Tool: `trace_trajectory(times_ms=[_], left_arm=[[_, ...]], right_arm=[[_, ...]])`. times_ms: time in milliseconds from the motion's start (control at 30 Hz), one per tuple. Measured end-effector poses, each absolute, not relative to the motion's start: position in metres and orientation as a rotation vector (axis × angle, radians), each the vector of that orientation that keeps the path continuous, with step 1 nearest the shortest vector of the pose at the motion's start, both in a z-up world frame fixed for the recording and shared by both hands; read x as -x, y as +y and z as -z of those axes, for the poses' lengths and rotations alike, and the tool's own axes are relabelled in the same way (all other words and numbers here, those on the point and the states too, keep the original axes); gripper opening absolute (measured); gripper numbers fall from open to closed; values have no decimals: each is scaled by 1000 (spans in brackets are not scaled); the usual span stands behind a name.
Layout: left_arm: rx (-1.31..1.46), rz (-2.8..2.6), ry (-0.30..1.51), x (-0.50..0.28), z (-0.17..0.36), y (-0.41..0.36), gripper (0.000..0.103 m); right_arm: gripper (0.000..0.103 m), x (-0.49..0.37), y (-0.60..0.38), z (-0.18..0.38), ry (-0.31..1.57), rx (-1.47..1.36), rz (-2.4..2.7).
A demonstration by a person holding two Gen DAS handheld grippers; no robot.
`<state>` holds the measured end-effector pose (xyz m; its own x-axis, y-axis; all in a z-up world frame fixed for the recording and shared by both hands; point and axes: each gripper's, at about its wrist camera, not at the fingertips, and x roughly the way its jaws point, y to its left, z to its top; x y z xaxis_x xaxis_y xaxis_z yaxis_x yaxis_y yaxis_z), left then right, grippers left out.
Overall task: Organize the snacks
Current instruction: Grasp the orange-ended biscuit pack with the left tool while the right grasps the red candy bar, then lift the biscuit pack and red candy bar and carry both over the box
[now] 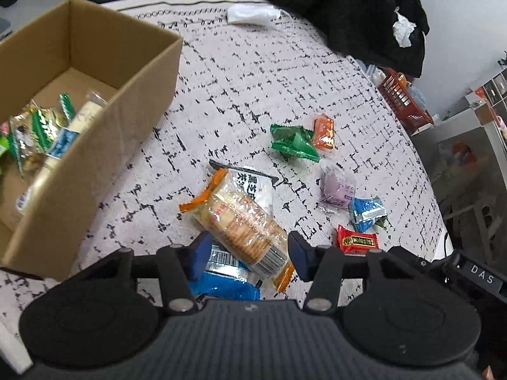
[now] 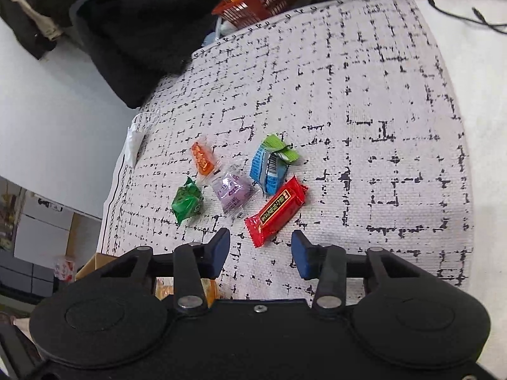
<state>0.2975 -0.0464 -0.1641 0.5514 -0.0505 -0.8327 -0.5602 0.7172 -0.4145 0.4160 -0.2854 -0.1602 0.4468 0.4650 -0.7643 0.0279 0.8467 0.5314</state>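
Note:
My left gripper (image 1: 250,253) is open, its blue fingers on either side of the near end of an orange cracker pack (image 1: 244,221), which lies on a white black-lettered packet (image 1: 256,186) and a blue packet (image 1: 225,281). A cardboard box (image 1: 126,117) at the left holds several snacks (image 1: 47,133). Small snacks lie on the cloth: green (image 1: 293,142), orange (image 1: 324,133), purple (image 1: 337,191), blue (image 1: 367,213), red (image 1: 356,240). My right gripper (image 2: 260,251) is open and empty just before the red bar (image 2: 277,210), with the blue (image 2: 269,169), purple (image 2: 231,190), green (image 2: 187,201) and orange (image 2: 202,158) snacks beyond it.
A white cloth with black marks (image 1: 253,79) covers the table. A black garment (image 1: 364,9) and a red basket (image 1: 402,98) lie at the far right edge. A white crumpled wrapper (image 1: 253,14) lies at the far edge. Cables (image 2: 469,15) lie off the cloth.

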Motion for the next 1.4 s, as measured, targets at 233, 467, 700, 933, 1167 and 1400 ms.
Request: trace_trajectory(times_ms=[233,467,700,933,1167,1400], left_arm=[[742,-345,972,-313,176,-44,53],[715,-366,976,-330,177,-42,53],[713,-393,988,-344,179,-40,57],[732,-437,1007,-351,185,-37,67],[720,-451,1010,-345,189,-38,54],[719,-402,969,-336,179,-41,45]], right_arm=[[43,-427,-280,171,1108,-502,-265],[43,-437,-269,181,1138,-488,-263],[43,-445,-264,192,1156,-492,-235],[43,-453,-259,196,1122,-494,-210],[42,-457,-245,199,1099,-410,-198],[28,-450,-237,194,1069,-299,-189]])
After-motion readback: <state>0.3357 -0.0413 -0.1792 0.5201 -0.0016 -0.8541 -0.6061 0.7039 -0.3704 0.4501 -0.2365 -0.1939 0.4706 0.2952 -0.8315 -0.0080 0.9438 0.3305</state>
